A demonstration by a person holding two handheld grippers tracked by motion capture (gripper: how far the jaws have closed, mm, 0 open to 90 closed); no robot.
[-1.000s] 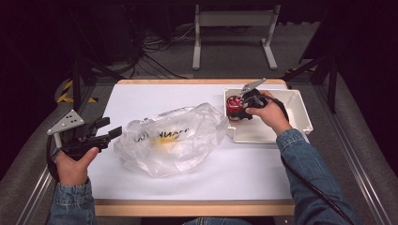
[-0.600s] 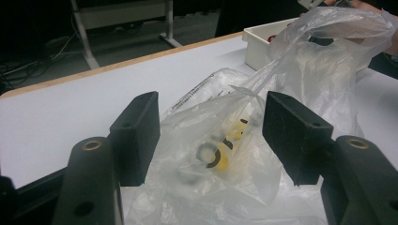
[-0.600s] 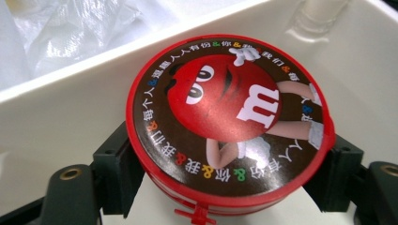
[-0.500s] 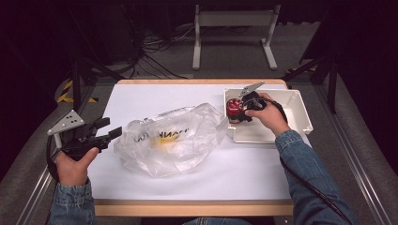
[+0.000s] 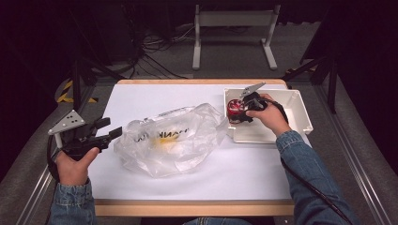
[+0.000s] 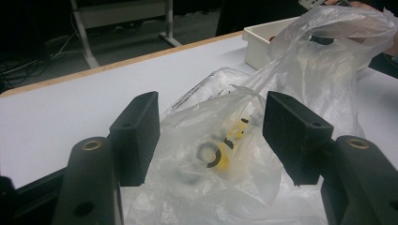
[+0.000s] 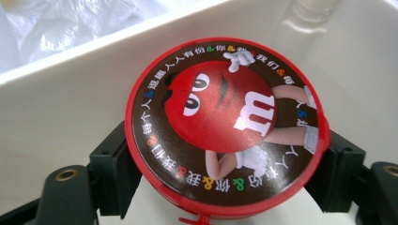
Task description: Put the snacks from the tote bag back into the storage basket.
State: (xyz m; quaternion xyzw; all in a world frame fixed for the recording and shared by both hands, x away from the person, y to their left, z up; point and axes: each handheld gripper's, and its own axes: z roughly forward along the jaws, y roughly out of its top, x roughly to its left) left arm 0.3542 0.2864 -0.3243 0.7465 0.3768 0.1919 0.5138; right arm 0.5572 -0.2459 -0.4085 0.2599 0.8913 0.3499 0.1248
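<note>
— Red candy tin (image 7: pixel 224 122) sits between your right gripper (image 7: pixel 224 176)'s jaws, one pad at each side of the rim. Are they pinching it?
— They look set against the rim, lid facing the camera with its cartoon candy face. The tin is inside the white bin (image 5: pixel 294 101), near its left wall. Before you lift, make sure both pads sit squarely on the rim and not on the small tab at the bottom edge, or the round tin may twist out.
— And my left gripper (image 6: pixel 213 140)?
— Its jaws are spread, holding nothing, pointed at the clear plastic bag (image 6: pixel 244 154) lying just beyond them on the white table (image 5: pixel 141 96). I'd judge you should catch a single layer at the bag's mouth and raise it so the opening gapes.
— Then bring the tin across?
— Yes: lift it clear of the bin's wall first, then carry it low toward the bag, which lies just left of the bin.
</note>
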